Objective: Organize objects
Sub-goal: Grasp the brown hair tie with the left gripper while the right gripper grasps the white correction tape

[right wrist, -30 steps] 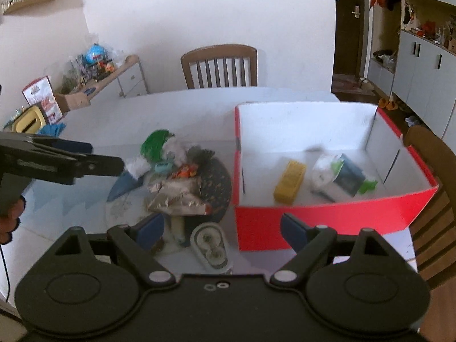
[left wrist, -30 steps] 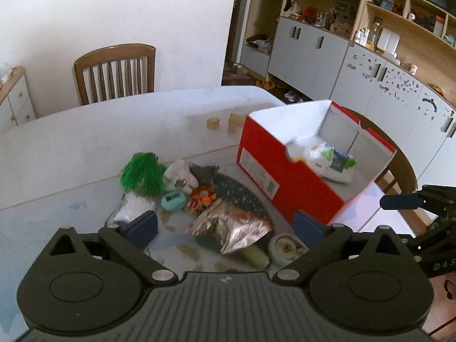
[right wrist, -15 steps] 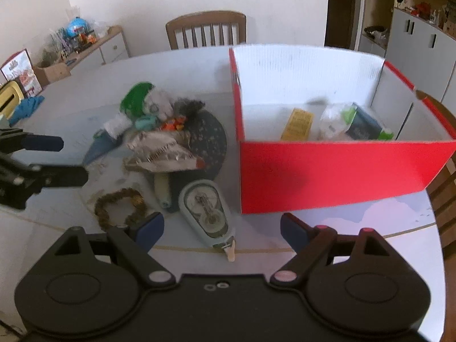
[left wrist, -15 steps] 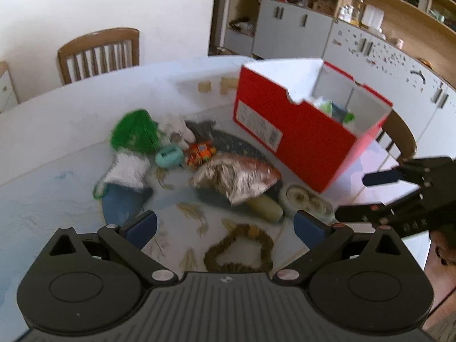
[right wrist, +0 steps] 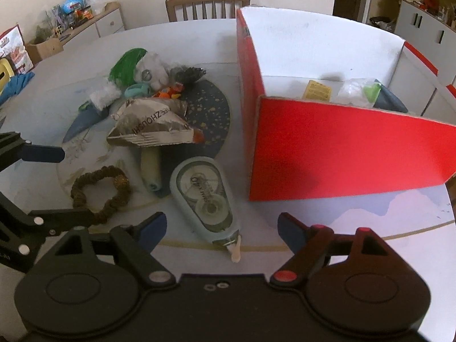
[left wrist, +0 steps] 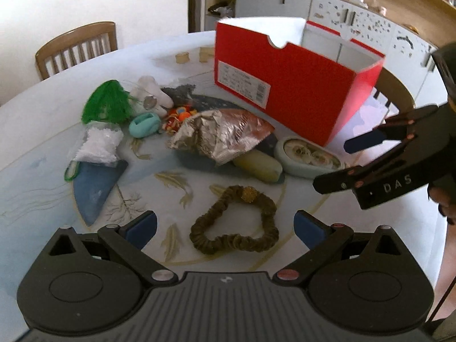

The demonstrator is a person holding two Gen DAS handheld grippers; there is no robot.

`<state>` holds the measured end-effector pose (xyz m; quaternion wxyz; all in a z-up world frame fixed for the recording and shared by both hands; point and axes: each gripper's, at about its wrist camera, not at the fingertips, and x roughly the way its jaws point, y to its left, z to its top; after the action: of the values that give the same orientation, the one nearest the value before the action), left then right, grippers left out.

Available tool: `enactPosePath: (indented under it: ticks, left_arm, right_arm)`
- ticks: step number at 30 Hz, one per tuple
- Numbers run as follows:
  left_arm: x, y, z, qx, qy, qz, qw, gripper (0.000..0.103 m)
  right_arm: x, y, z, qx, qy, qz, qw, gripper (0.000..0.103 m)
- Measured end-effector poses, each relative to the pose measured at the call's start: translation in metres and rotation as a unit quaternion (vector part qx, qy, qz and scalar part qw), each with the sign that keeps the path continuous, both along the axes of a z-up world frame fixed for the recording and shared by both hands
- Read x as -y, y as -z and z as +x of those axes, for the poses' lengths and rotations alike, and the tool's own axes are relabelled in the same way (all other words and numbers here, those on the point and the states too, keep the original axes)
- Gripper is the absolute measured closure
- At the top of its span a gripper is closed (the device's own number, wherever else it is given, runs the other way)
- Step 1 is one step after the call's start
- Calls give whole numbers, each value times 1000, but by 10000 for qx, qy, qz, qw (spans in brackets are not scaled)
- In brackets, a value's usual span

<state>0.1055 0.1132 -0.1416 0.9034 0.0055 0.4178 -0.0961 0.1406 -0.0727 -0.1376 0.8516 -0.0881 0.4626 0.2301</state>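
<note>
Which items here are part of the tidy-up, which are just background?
Job: red cardboard box; olive fabric scrunchie; pale blue correction-tape dispenser; crumpled silver foil packet; green tassel.

Background: wooden chair; white wall cabinets.

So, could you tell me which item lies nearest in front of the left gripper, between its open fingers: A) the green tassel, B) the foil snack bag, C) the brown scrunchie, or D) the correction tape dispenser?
C: in the left wrist view the brown scrunchie lies on the table directly ahead of the left gripper, framed by its open fingers, with nothing gripped.
</note>
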Motion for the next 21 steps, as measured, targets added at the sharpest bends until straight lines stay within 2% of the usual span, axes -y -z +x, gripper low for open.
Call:
enactPosePath:
  ticks: [6,11,17,21]
  left_arm:
    - [9,11,1,67,167,356,9992,0]
    - [10,16,5,20,194,345,9992,0]
    - [9,17,5,32,197,266,9994,1]
    - [8,15,3,75,211,269,9994,11]
  right_arm:
    - [-2,4,-1,78,57,-6,10000,21]
    - [-11,6,-5,193,-1,-54,9998,25]
    - [-26,5,-9,310,-86,-61,9995,40]
    - [-27,4,-7,347,-23,-62,9994,46]
